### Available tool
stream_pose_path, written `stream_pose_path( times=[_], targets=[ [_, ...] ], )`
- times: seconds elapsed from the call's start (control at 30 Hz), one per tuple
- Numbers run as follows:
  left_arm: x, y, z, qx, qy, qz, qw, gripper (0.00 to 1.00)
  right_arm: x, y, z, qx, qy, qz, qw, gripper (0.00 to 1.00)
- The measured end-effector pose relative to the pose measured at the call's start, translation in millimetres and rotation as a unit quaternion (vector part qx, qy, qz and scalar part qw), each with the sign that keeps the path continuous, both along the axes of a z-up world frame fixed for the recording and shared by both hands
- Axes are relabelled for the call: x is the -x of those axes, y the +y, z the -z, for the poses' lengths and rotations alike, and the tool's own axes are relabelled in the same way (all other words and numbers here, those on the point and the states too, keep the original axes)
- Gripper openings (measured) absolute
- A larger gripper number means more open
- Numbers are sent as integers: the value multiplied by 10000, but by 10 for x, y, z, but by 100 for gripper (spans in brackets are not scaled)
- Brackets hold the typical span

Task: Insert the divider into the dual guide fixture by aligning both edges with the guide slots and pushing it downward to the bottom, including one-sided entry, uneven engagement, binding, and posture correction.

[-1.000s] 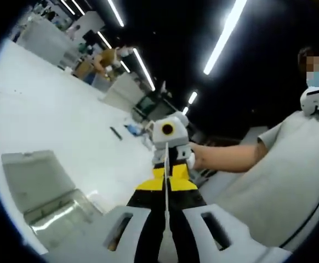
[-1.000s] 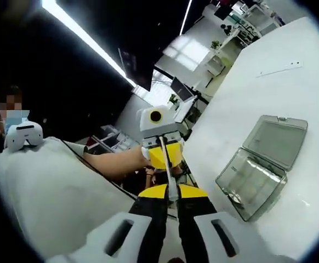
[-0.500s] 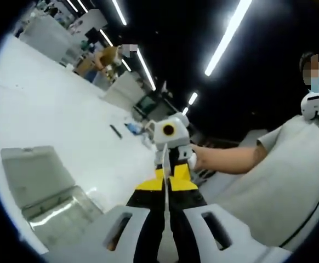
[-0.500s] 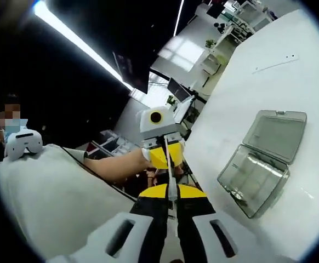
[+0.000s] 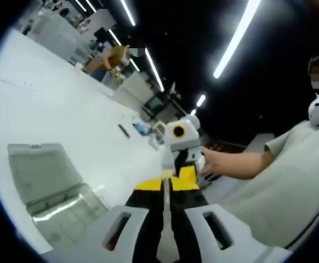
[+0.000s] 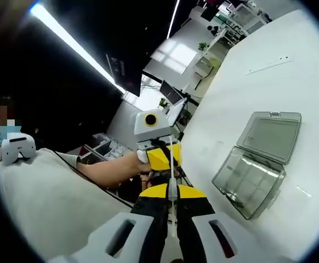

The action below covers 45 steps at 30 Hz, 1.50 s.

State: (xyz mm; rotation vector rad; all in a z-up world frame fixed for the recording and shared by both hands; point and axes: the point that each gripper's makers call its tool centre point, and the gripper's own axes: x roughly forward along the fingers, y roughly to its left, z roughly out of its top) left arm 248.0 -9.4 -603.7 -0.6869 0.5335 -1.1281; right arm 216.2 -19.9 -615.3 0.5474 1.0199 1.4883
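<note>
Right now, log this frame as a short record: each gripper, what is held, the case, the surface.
left gripper: shut on thin pale divider sheet
right gripper: shut on the same sheet, seen edge-on
clear grey hinged plastic case: open, lid laid back, on table
white table: case rests on it
insertion: not yet started

Both hand-held grippers (image 5: 165,189) (image 6: 172,193) clamped, facing.

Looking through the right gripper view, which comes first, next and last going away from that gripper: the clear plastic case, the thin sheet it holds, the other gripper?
1. Thin sheet, edge-on, between the right gripper's fingers.
2. Other gripper, straight ahead, at the sheet's far end.
3. Clear plastic case, open on the white table, off to the right.
</note>
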Motion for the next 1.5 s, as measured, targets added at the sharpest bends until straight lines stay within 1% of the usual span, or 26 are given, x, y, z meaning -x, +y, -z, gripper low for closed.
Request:
stream_pose_path(
  times=[0.07, 0.13, 0.2, 0.27, 0.3, 0.37, 0.4, 0.43, 0.47, 0.63, 0.67, 0.7, 0.77, 0.83, 0.9, 0.93, 1.0, 1.07, 1.1, 1.17, 1.23, 1.27, 1.3, 1.37, 1.4, 1.5],
  targets=[
    [-18, 24, 33, -54, 48, -71, 9999, 0, -10, 13, 21, 42, -57, 48, 10000, 0],
    [-17, 38, 60, -116, 46, -114, 9999, 1, -16, 38, 61, 157, 59, 127, 9998, 0],
    [-8, 53, 62, -125, 59, -136, 9998, 2, 5, 60, 51, 125, -9, 110, 9999, 0],
    [1, 64, 54, -161, -43, -161, 9997, 1, 6, 66, 51, 144, 38, 112, 9998, 0],
    [4, 65, 38, -144, -104, -154, 9997, 0, -15, 66, 64, 179, -29, 136, 9997, 0],
    [-12, 72, 38, -216, -160, -148, 9995, 0, -22, 71, 58, 198, -7, 145, 9997, 0],
    [-19, 75, 32, -211, -92, -138, 9996, 0, -30, 73, 61, 221, 7, 159, 9996, 0],
    [-40, 91, 44, -195, 53, -159, 9997, 0, -35, 89, 58, 225, 15, 177, 9996, 0],
    [-47, 105, 47, -168, 95, -155, 9997, 0, -35, 100, 55, 226, 8, 185, 9996, 0],
    [-41, 168, 70, -169, 120, -178, 9996, 1, -18, 168, 63, 228, -4, 239, 9995, 0],
    [-41, 180, 89, -145, 235, -181, 9995, 1, -18, 179, 69, 251, 32, 254, 9994, 0],
    [-38, 184, 90, -127, 264, -171, 9994, 1, -6, 185, 60, 226, 78, 236, 9994, 0],
    [-33, 181, 84, -143, 221, -164, 9995, 1, -22, 186, 85, 296, -23, 265, 9992, 0],
    [-36, 183, 117, -220, 216, -152, 9994, 2, -24, 181, 114, 402, 3, 287, 9988, 0],
    [-50, 180, 143, -376, 36, -207, 9991, 4, -38, 178, 131, 469, 61, 340, 9983, 0],
    [-45, 171, 148, -426, 27, -224, 9988, 4, -55, 177, 144, 512, 57, 393, 9979, 0],
    [-41, 170, 165, -530, -37, -225, 9983, 5, -67, 185, 144, 551, 149, 496, 9971, 0],
    [-30, 179, 210, -630, -56, -157, 9979, 9, -96, 187, 140, 569, 96, 581, 9966, 0],
    [-16, 179, 241, -752, -83, -128, 9971, 11, -121, 179, 159, 651, 116, 666, 9956, 0],
    [4, 190, 278, -915, -241, -112, 9955, 11, -150, 168, 194, 729, 67, 707, 9948, 0],
    [22, 193, 287, -938, -226, -91, 9953, 11, -163, 155, 223, 824, 111, 750, 9937, 0],
    [25, 202, 292, -972, -263, -107, 9949, 12, -175, 149, 244, 880, 181, 776, 9929, 0],
    [27, 207, 296, -1002, -287, -117, 9945, 13, -185, 145, 255, 913, 181, 791, 9925, 0],
    [37, 220, 327, -1157, -410, -110, 9924, 15, -201, 146, 276, 1006, 202, 824, 9913, 0],
    [37, 236, 363, -1349, -589, -102, 9891, 18, -226, 141, 293, 1067, 245, 877, 9901, 0],
    [64, 241, 376, -1448, -648, -118, 9873, 21, -241, 150, 325, 1223, 235, 885, 9883, 0]
  ],
)
